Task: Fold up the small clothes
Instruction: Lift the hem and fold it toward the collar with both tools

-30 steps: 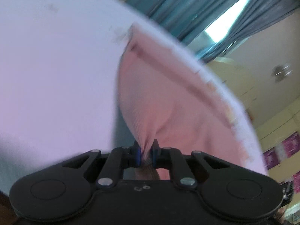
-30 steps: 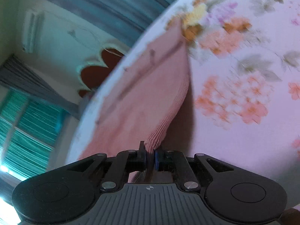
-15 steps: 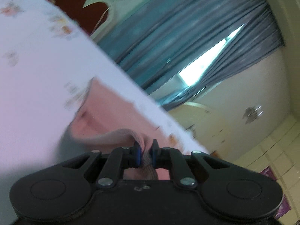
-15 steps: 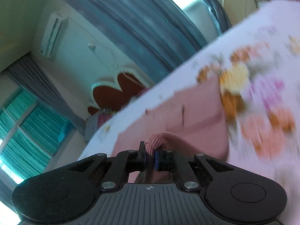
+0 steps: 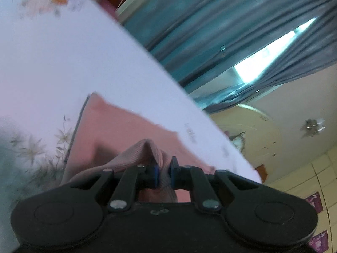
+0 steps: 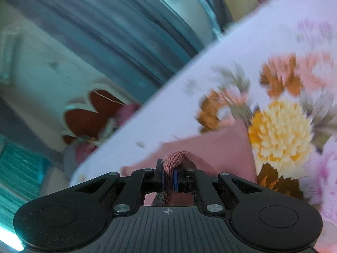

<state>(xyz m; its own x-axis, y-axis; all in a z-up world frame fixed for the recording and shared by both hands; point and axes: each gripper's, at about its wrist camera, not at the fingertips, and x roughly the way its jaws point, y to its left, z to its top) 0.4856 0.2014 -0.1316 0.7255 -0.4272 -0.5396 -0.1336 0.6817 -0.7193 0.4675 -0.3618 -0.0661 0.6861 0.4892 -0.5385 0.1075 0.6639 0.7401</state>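
A small pink ribbed garment (image 5: 118, 130) lies on a floral bedsheet (image 5: 63, 63). My left gripper (image 5: 163, 174) is shut on a bunched edge of it, and the pinched fabric arches back over the flat part. In the right wrist view the same pink garment (image 6: 221, 147) spreads ahead, and my right gripper (image 6: 168, 176) is shut on another ribbed edge of it. Both held edges sit low, close above the flat layer. The part of the cloth under the gripper bodies is hidden.
The bedsheet (image 6: 263, 67) with large orange, yellow and pink flowers fills the right wrist view. Blue-grey curtains (image 5: 221, 21) and a bright window (image 5: 273, 52) stand beyond the bed's far edge. A brown headboard (image 6: 94, 109) shows at the left.
Both grippers have carried their pinched edges forward over the garment toward its far edge. The long stretch of cloth seen before is now a short folded layer. Both views are motion-blurred.
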